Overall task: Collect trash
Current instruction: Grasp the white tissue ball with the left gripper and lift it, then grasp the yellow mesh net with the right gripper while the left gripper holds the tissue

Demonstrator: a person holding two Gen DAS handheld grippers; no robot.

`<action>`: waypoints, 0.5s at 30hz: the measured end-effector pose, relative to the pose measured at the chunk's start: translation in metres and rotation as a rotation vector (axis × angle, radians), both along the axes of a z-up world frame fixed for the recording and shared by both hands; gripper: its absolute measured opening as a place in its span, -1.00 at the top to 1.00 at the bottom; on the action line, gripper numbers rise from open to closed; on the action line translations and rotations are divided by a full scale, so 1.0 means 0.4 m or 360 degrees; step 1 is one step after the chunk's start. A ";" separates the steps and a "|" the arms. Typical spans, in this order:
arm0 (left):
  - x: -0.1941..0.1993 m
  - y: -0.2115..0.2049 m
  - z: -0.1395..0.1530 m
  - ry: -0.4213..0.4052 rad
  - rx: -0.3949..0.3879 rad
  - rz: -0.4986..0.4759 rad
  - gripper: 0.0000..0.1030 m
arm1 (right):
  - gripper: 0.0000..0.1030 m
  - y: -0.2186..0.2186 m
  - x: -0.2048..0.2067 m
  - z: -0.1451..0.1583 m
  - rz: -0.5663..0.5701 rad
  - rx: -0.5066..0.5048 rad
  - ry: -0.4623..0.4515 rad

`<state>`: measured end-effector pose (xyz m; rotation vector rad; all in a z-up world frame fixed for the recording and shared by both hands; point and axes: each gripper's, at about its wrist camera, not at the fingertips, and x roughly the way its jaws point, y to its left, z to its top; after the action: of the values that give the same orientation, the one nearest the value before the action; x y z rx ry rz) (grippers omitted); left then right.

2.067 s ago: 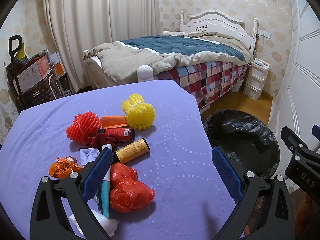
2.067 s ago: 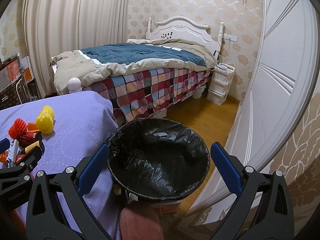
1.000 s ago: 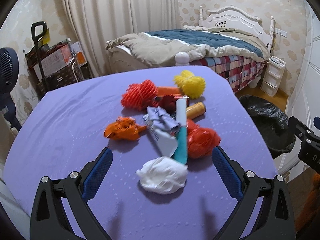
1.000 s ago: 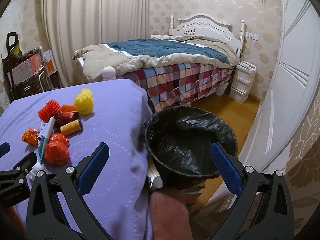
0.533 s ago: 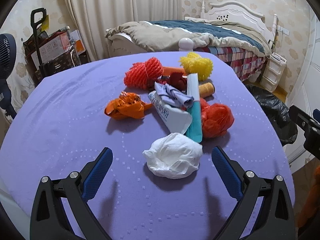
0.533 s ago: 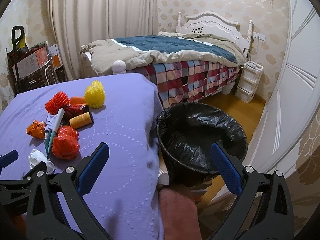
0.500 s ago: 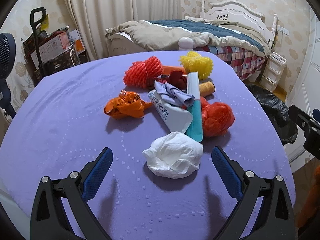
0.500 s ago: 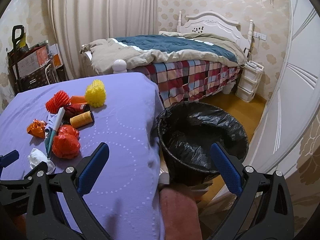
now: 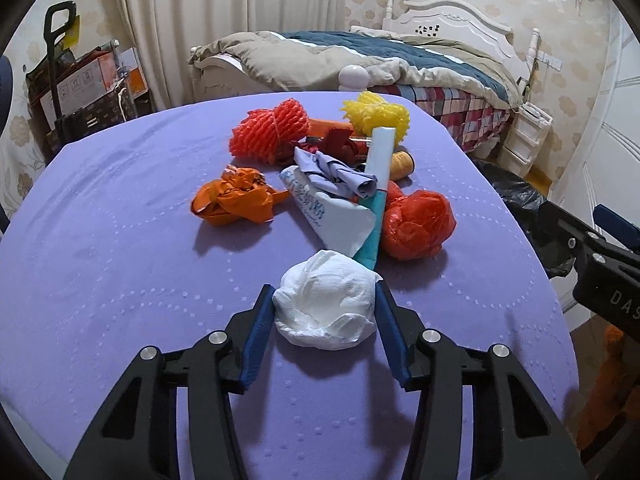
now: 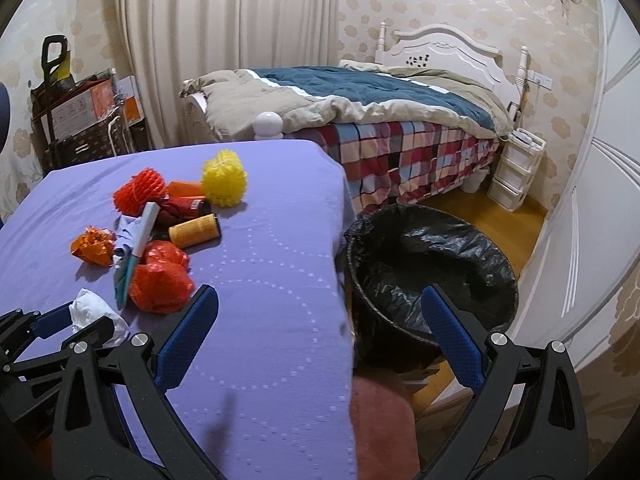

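A crumpled white tissue wad [image 9: 324, 312] lies on the purple tablecloth [image 9: 120, 260], nearest me. My left gripper [image 9: 323, 292] has its jaws closing on it, and both blue pads touch its sides. Behind it is a pile of trash: a red plastic bag [image 9: 416, 224], a teal and white tube [image 9: 378, 184], a white packet [image 9: 332, 216], an orange wrapper [image 9: 236, 200], a red foam net [image 9: 268, 132] and a yellow foam net [image 9: 376, 116]. My right gripper [image 10: 320, 300] hangs open and empty over the table's right edge, beside the black-lined bin [image 10: 432, 264].
The bin stands on the wooden floor right of the table. A bed [image 10: 360, 112] is behind, with a white drawer unit [image 10: 516, 168] beside it. A cart of boxes [image 10: 80, 112] stands at the back left. A pink cushion [image 10: 380, 420] sits below the right gripper.
The left jaws have closed in from wide open onto the white tissue wad. The right gripper has swung left, so more of the table shows.
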<state>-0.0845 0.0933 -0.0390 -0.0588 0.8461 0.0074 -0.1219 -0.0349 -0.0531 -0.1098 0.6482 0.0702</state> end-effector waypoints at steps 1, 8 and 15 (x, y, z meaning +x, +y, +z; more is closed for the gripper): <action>-0.004 0.005 0.003 -0.0006 -0.0004 0.0007 0.05 | -0.92 0.006 -0.001 0.000 0.0011 0.0001 -0.0001; -0.023 0.077 0.046 -0.0104 -0.0004 0.0128 0.05 | -0.92 0.048 0.013 0.014 0.0086 -0.0001 -0.0012; 0.020 0.171 0.074 -0.0143 0.0045 0.0244 0.05 | -0.92 0.104 0.103 0.054 0.0157 0.0003 -0.0054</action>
<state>-0.0763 0.1617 -0.0095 -0.0966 0.7497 0.1597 -0.0806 0.0068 -0.0316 -0.1410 0.6084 0.1635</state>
